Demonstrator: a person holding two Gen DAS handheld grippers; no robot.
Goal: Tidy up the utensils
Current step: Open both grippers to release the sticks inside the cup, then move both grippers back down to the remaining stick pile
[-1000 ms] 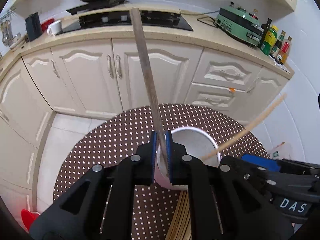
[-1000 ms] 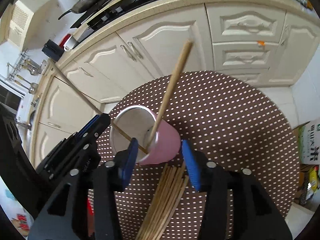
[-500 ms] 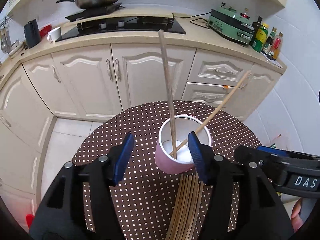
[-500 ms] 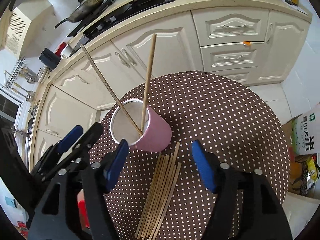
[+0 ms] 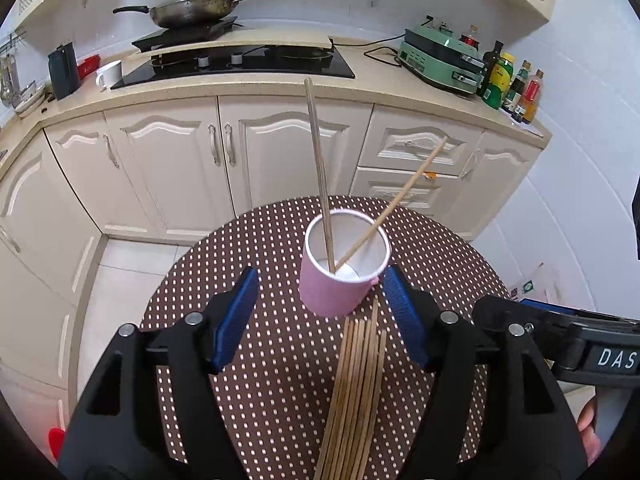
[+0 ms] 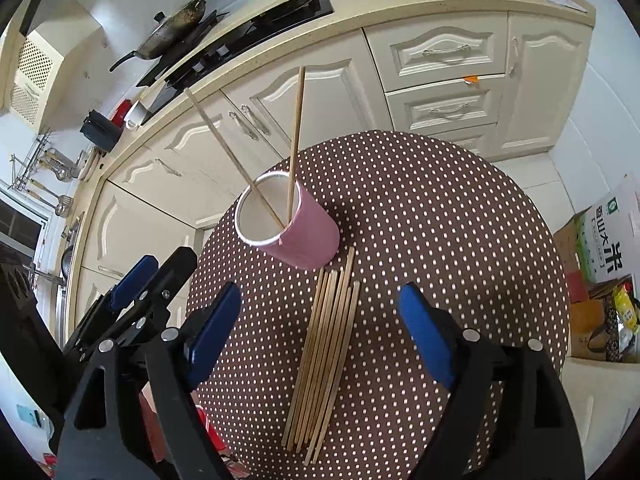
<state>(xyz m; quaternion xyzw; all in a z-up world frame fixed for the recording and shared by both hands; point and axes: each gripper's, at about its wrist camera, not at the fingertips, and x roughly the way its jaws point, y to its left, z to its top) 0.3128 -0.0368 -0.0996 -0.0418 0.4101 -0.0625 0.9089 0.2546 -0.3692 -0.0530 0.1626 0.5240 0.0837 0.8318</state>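
Lying below opening jaws (both pairs), chopsticks (image 6: 324,356), untouched

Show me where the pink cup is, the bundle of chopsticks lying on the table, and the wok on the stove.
pink cup (image 5: 334,292), left wrist view, on its pink outer wall.
bundle of chopsticks (image 6: 324,352), right wrist view, mid-length of the bundle.
wok (image 5: 192,10), left wrist view, on its bowl.
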